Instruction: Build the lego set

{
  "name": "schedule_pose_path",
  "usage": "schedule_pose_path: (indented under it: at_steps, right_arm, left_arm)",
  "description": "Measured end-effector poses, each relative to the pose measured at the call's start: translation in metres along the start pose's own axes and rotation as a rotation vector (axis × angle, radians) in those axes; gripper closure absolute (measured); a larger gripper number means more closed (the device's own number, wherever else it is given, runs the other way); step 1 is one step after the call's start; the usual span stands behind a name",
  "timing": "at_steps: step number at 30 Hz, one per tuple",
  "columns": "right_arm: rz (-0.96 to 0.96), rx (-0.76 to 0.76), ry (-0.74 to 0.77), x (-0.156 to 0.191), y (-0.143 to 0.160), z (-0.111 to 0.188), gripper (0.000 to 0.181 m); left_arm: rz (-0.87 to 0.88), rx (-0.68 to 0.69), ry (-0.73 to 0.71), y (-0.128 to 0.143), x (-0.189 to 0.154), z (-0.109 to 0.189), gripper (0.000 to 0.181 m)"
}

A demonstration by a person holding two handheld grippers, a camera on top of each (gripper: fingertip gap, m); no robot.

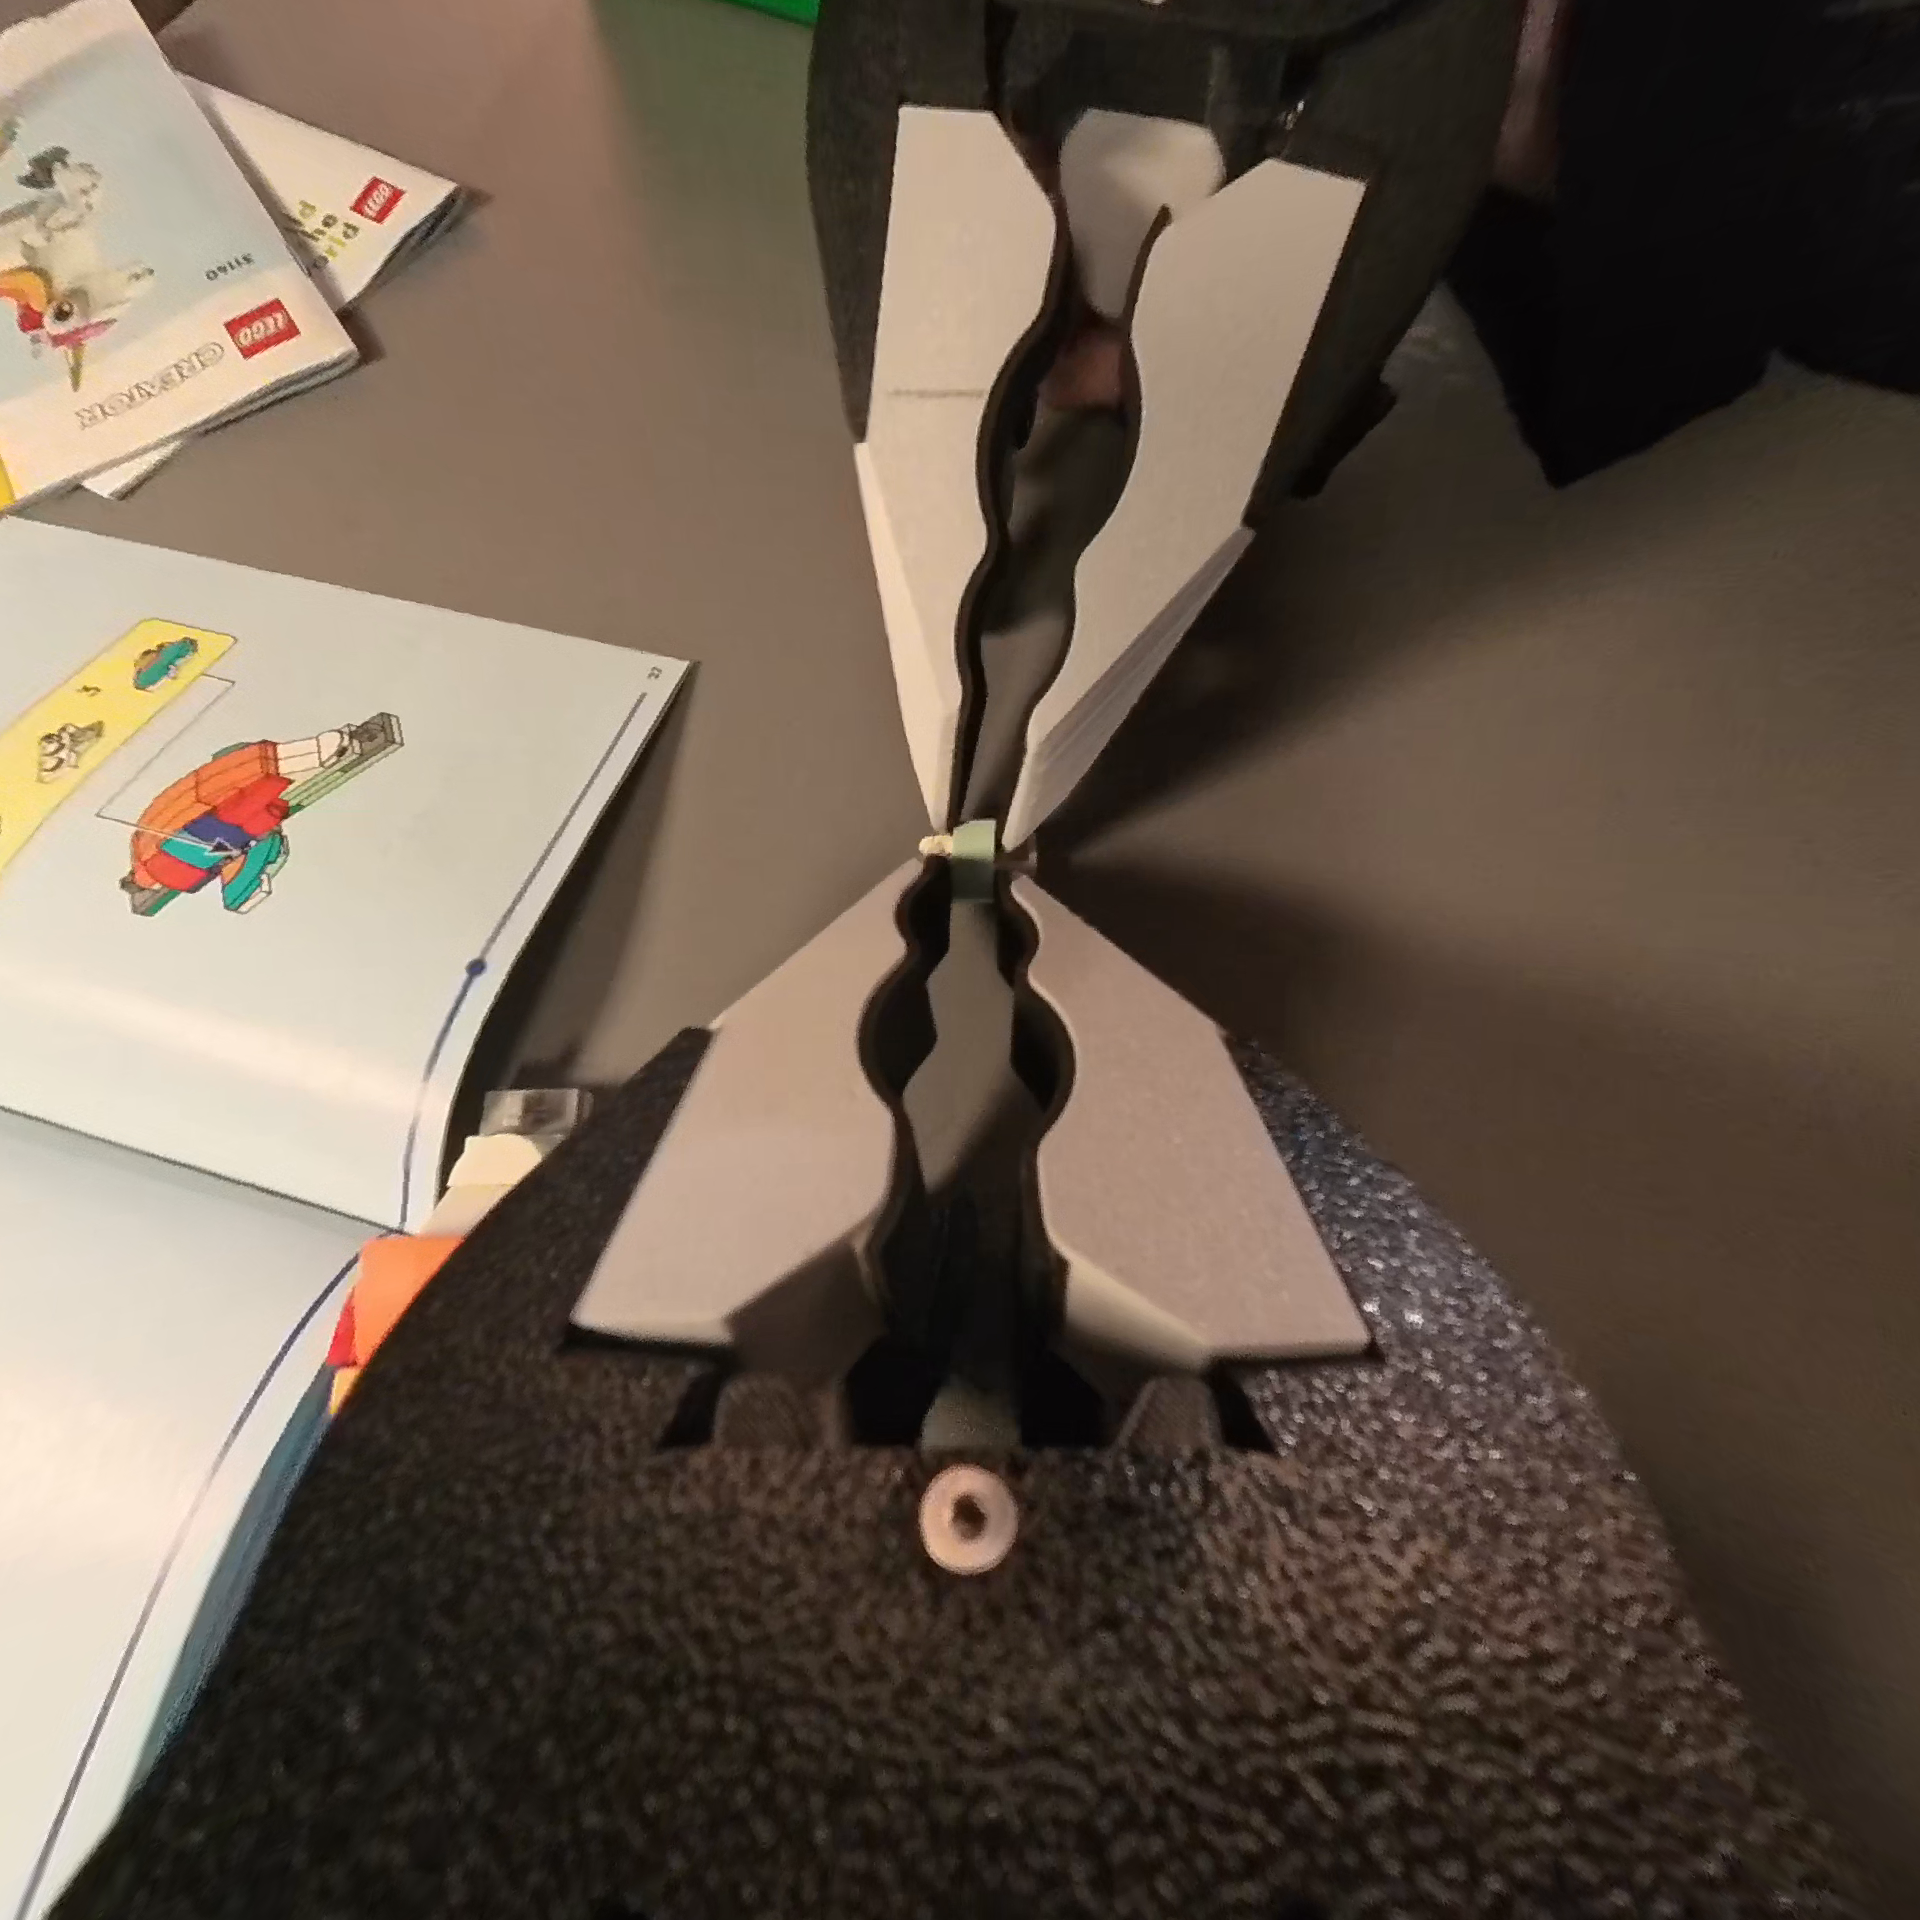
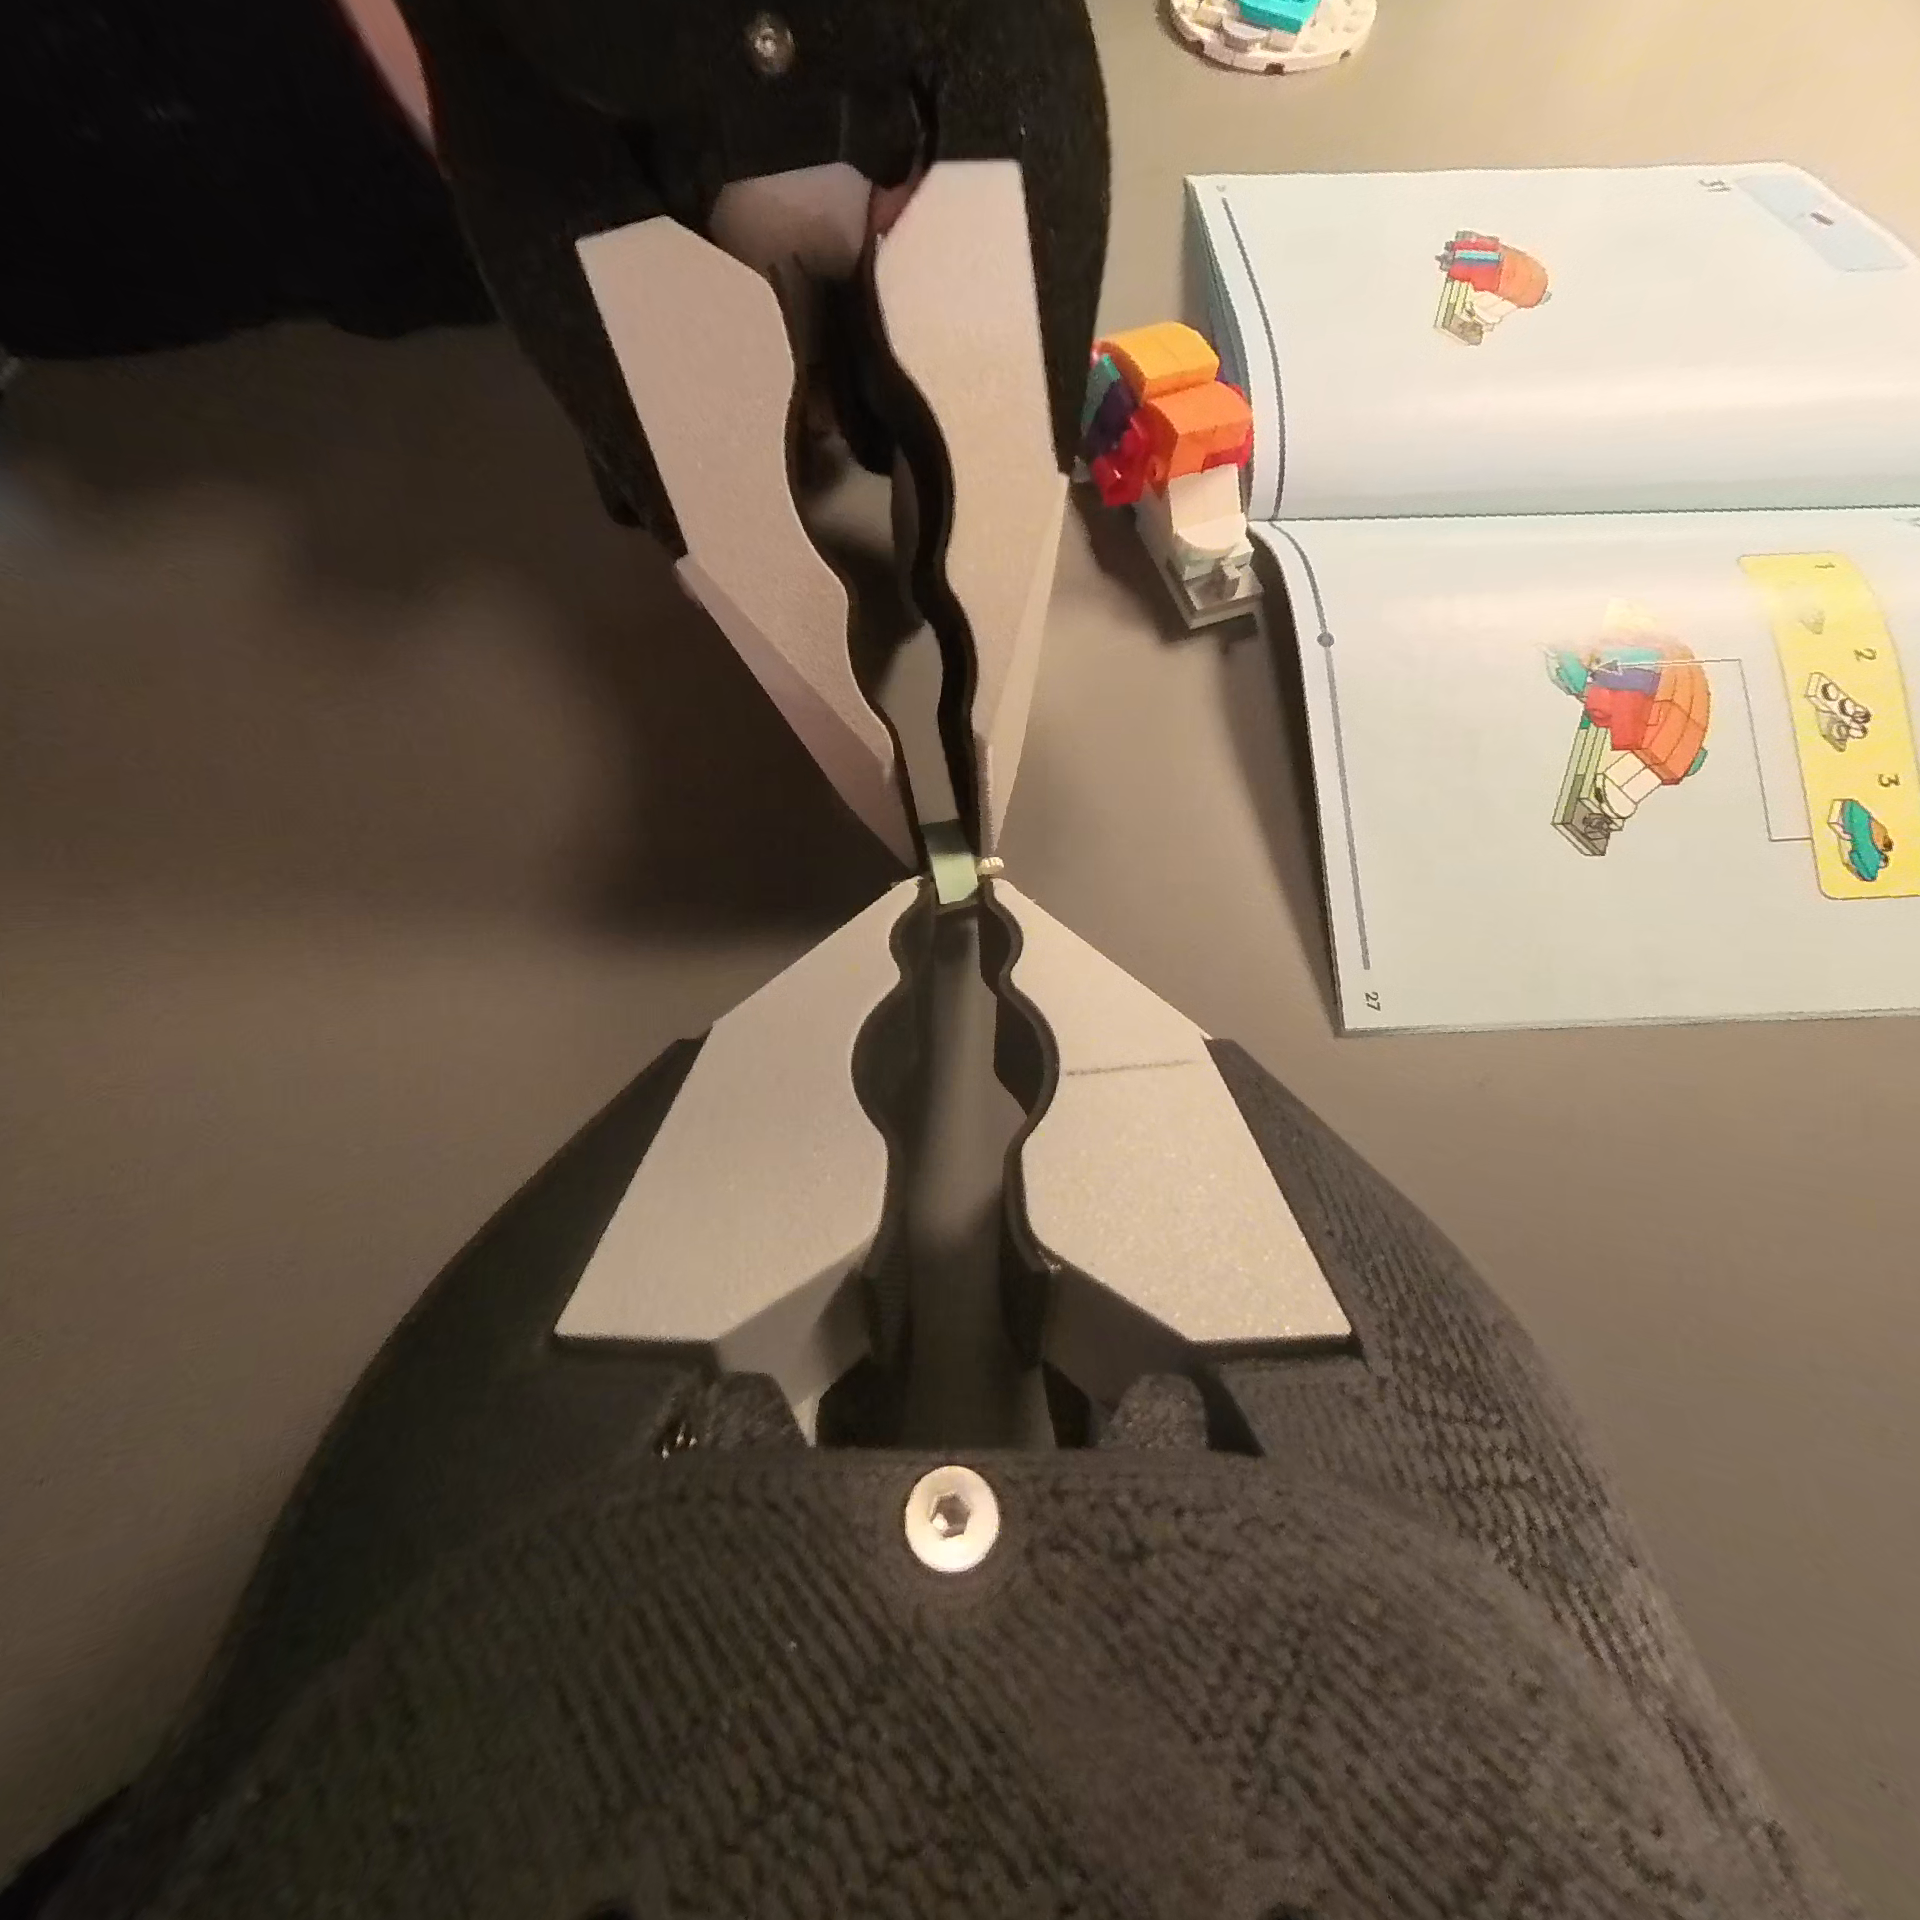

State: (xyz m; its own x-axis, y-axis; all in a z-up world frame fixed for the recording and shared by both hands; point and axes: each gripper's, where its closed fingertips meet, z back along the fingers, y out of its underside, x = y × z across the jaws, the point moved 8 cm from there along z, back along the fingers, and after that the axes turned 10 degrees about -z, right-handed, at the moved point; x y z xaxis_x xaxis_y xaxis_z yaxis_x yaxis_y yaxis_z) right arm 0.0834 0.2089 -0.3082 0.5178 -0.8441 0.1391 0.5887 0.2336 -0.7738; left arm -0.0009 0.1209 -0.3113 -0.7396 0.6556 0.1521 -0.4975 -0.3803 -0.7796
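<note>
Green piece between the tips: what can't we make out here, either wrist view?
- Small green piece: too small and mostly covered by both grippers' fingertips; shape and stud count unclear in both views.
- Left gripper and right gripper: which one really bears the piece cannot be told.
- Partly built model: hidden in part behind the far gripper in the right wrist view; in the left wrist view only a sliver shows beside the gripper body.

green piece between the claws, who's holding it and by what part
Both hold it: the left claw and right claw meet tip to tip, each pinching an opposite end of the small pale green piece.
</note>
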Motion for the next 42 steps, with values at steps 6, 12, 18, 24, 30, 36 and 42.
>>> schedule_pose_path:
  at_steps: [6,12,18,24,30,36,42]
  right_arm:
    - [0.0,0.0,0.001,0.0,0.0001,0.0001,0.175]
    - [0.005,0.0,0.003,0.0005,0.0001,0.0,0.175]
    - [0.008,0.0,0.002,0.0007,0.0001,-0.0001,0.175]
    - [0.017,0.001,0.0,0.0015,0.0003,-0.0002,0.175]
    - [0.024,0.001,-0.003,0.0022,0.0003,-0.0002,0.175]
    - [0.029,0.001,0.001,0.0025,0.0004,-0.0002,0.175]
    - [0.034,0.001,0.002,0.0028,0.0003,-0.0004,0.175]
  left_arm:
    - [-0.014,-0.006,-0.041,-0.0027,-0.0028,0.0019,0.147]
    - [0.01,0.041,-0.057,-0.0049,-0.0059,-0.0046,0.133]
    - [0.04,0.043,-0.05,-0.0044,-0.0048,-0.0053,0.141]
    - [0.01,0.047,-0.022,-0.005,-0.007,-0.0049,0.152]
    - [-0.006,0.068,-0.041,-0.0068,-0.0066,-0.0054,0.155]
    - [0.051,0.074,-0.028,-0.006,-0.0056,-0.0056,0.155]
    - [0.072,0.074,-0.021,-0.0058,-0.0061,-0.0055,0.157]
